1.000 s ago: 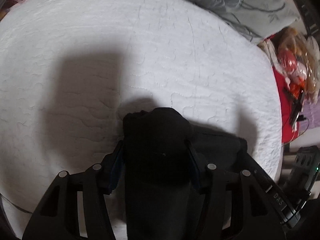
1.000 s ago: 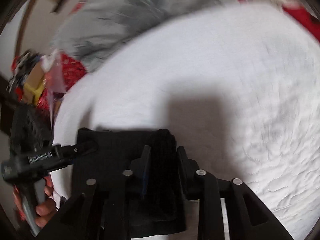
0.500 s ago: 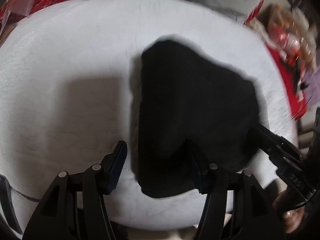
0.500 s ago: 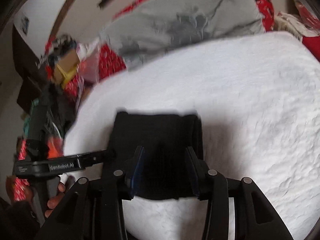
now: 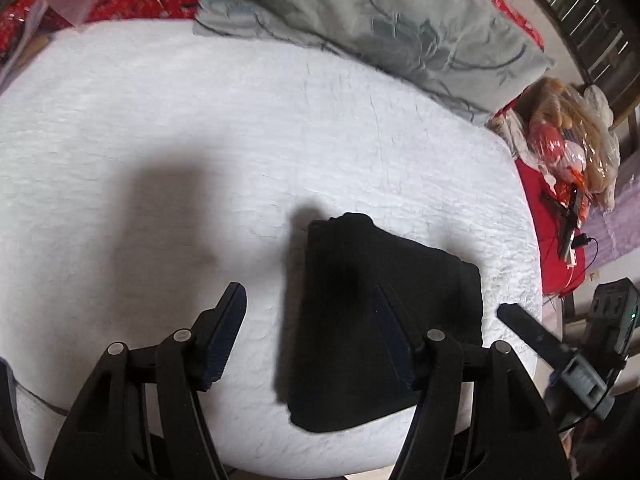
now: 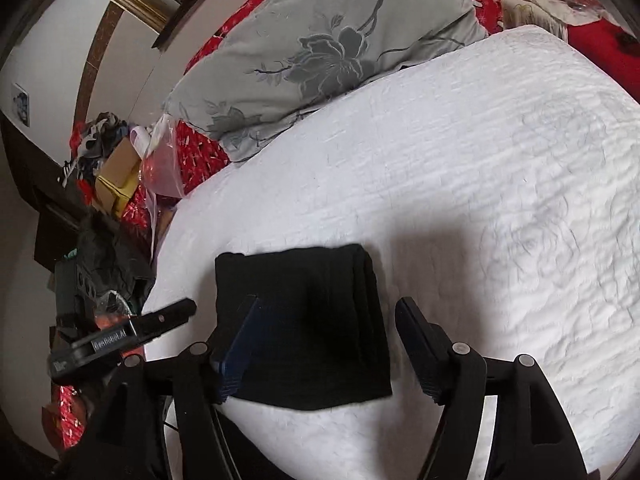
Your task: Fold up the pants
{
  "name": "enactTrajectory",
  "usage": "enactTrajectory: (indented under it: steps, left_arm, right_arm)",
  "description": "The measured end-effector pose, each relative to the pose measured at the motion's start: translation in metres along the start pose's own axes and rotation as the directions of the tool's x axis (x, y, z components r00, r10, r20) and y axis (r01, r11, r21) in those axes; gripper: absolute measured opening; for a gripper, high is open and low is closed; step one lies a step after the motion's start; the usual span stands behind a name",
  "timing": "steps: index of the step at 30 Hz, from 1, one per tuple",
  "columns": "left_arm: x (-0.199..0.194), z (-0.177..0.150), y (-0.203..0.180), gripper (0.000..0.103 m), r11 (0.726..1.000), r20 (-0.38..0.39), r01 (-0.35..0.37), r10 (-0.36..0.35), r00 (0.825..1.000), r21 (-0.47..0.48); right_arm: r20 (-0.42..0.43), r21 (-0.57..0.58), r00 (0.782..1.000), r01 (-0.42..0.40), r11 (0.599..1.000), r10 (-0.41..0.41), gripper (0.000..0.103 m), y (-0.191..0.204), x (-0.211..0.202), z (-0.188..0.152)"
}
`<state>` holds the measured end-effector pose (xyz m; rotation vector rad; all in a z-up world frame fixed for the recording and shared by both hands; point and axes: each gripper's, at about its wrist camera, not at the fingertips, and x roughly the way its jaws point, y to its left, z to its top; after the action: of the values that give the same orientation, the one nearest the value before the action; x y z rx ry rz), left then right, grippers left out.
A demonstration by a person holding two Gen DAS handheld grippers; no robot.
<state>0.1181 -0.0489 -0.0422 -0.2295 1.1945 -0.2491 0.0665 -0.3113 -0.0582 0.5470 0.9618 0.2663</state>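
The black pants (image 5: 380, 320) lie folded into a compact rectangle near the front edge of the white quilted bed (image 5: 160, 140). My left gripper (image 5: 308, 294) hovers open above their left edge, its pads clear of the cloth. In the right wrist view the pants (image 6: 304, 320) lie flat below my right gripper (image 6: 328, 304), whose jaws are opening and no longer press the fabric. One finger (image 5: 520, 326) of the right gripper shows at the right of the left wrist view. One finger (image 6: 168, 314) of the left gripper shows at the left of the right wrist view.
A grey floral pillow (image 5: 380, 20) lies along the far side of the bed (image 6: 480, 160), on red bedding. Bags and a plush toy (image 5: 560, 140) sit off the right side. Boxes and clutter (image 6: 116, 176) crowd the left side.
Both grippers were shut on the black pants, then let go and lifted away. The pants now lie free on the bed as a folded rectangle.
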Motion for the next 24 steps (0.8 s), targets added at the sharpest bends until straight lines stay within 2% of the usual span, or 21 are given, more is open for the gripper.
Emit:
enactTrajectory:
  steps: [3,7,8,9,10,13,16,19,21,23,24]
  left_arm:
    - [0.015,0.007,-0.007,0.065,1.0,-0.017,-0.03,0.03,0.999,-0.008]
    - [0.033,0.016,-0.013,0.066,0.999,-0.031,-0.033,0.032,0.999,-0.035]
    - [0.038,0.019,-0.013,0.066,0.998,-0.03,-0.052,0.051,0.998,-0.032]
    - [0.044,0.021,-0.013,0.066,0.997,-0.023,-0.076,0.076,0.997,-0.022]
    - [0.05,0.023,-0.014,0.067,0.995,-0.013,-0.097,0.097,0.995,-0.007]
    - [0.068,0.025,-0.017,0.067,0.995,-0.028,-0.1,0.1,0.995,0.012]
    - [0.056,0.026,-0.009,0.066,0.999,-0.038,-0.033,0.032,0.999,-0.028]
    - [0.03,0.015,0.01,0.066,0.99,-0.044,0.11,-0.114,0.993,-0.09]
    - [0.019,0.001,0.018,0.066,0.982,-0.052,0.16,-0.167,0.985,-0.104]
    - [0.015,-0.016,0.019,0.066,0.982,-0.068,0.169,-0.175,0.982,-0.088]
    - [0.017,-0.023,0.019,0.066,0.983,-0.078,0.168,-0.174,0.982,-0.078]
  right_arm:
    - [-0.026,-0.011,0.998,0.054,0.998,-0.054,0.071,0.005,0.022,0.003]
    - [-0.04,0.012,0.998,0.056,0.998,-0.055,0.071,0.0,0.041,0.007]
    - [-0.047,0.004,0.997,0.055,0.998,-0.055,0.063,0.0,0.043,0.006]
    - [-0.051,-0.013,0.997,0.065,0.998,-0.065,0.037,0.002,0.049,0.009]
    - [-0.051,-0.021,0.995,0.086,0.996,-0.087,0.029,0.002,0.051,0.011]
    - [-0.045,0.042,0.995,0.091,0.995,-0.089,0.023,-0.014,0.059,0.016]
    - [-0.067,0.078,0.995,0.079,0.994,-0.074,0.029,-0.023,0.063,0.016]
    - [-0.067,0.105,0.998,0.012,0.994,-0.005,0.038,-0.024,0.052,0.015]
    - [-0.066,0.136,0.997,-0.03,0.99,0.04,0.061,-0.029,0.046,0.012]
    - [-0.049,0.145,0.998,-0.029,0.989,0.036,0.071,-0.032,0.041,0.007]
    - [-0.045,0.159,0.998,-0.036,0.987,0.044,0.071,-0.036,0.041,0.003]
